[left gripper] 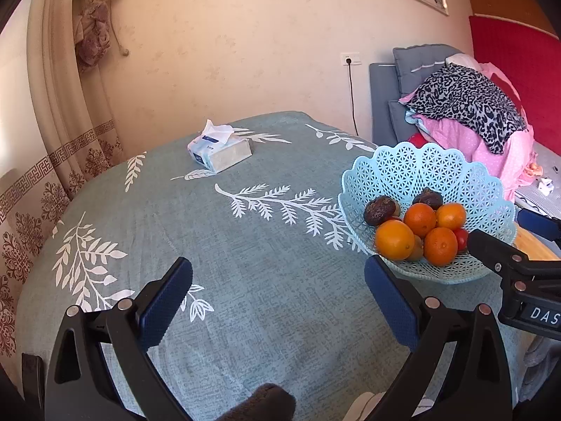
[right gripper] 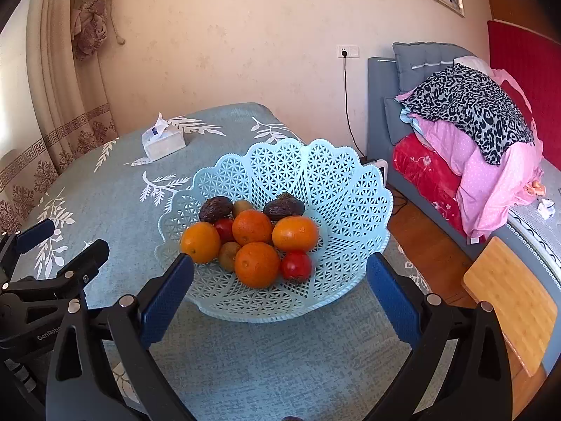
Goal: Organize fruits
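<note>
A light blue lattice fruit basket [right gripper: 336,182] stands on the teal leaf-print tablecloth [right gripper: 105,189]. It holds several oranges [right gripper: 257,264], two dark avocados [right gripper: 283,206], kiwis [right gripper: 228,255] and red tomatoes [right gripper: 296,264]. My right gripper [right gripper: 280,280] is open and empty, its blue pads just in front of the basket's near rim. My left gripper [left gripper: 278,287] is open and empty over bare cloth, left of the basket [left gripper: 420,172]. The right gripper shows at the right edge of the left wrist view [left gripper: 498,249].
A tissue box [left gripper: 220,149] sits at the table's far side. A grey sofa with piled pink and leopard-print cloth [right gripper: 470,105] stands to the right. A wooden stool [right gripper: 512,298] is near the table's right edge. Curtains [left gripper: 70,105] hang at the left.
</note>
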{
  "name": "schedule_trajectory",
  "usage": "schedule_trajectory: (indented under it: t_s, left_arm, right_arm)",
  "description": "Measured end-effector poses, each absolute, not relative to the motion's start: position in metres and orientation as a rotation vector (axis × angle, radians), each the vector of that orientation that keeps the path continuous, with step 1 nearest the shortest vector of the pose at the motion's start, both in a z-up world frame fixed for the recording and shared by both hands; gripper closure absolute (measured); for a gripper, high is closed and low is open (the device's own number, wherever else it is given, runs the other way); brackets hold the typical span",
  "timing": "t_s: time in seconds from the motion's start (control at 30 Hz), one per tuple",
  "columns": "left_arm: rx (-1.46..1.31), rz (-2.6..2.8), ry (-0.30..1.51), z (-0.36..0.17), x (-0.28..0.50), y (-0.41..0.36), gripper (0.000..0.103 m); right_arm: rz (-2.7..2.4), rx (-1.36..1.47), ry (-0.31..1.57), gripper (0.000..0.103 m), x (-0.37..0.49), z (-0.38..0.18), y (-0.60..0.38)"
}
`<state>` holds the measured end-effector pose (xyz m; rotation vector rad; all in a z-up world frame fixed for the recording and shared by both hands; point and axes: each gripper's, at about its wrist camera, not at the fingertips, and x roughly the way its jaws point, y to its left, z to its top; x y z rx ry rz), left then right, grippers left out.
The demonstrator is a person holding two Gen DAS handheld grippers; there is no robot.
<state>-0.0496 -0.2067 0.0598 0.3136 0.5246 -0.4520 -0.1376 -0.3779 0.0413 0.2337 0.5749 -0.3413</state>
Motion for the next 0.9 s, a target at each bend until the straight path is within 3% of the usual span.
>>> schedule_trajectory:
  t_s: [0.9]
  left_arm:
    - [0.352, -0.488, 0.513, 0.061, -0.056, -0.222, 0.005]
  right_arm:
    - [-0.364, 0.245, 0.578, 0.003, -0.139, 0.04, -0.386]
